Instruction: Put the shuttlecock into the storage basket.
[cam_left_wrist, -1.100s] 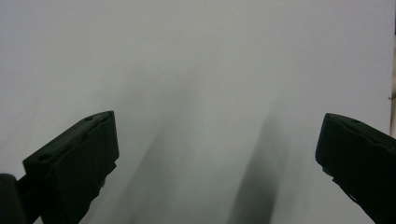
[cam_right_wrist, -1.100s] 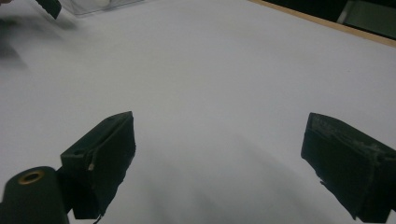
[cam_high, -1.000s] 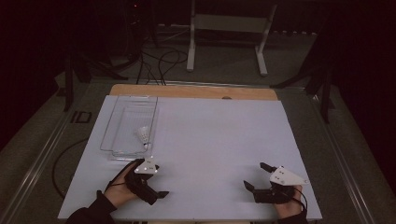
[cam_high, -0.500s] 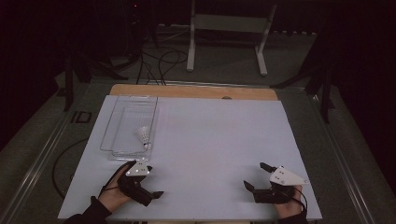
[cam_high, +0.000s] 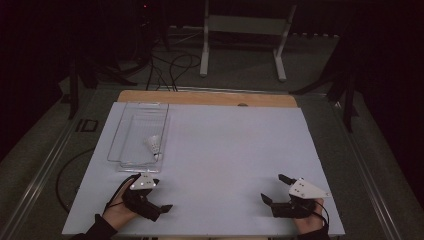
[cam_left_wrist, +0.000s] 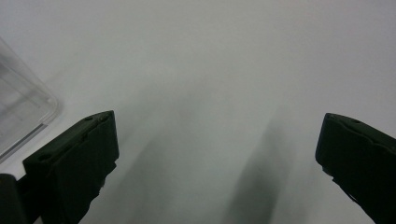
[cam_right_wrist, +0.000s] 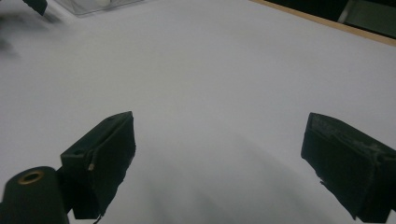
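Near edge of white surface: left gripper lay just short of the clear tray, fingers spread wide, holding nothing; right gripper lay near the right corner, fingers likewise wide apart and empty. Broad bare sheet lay between and beyond them. Left gripper view caught the tray's rounded corner. Tray ran lengthwise toward the far wooden edge; a white shuttlecock sat at its nearer end, orientation unclear.
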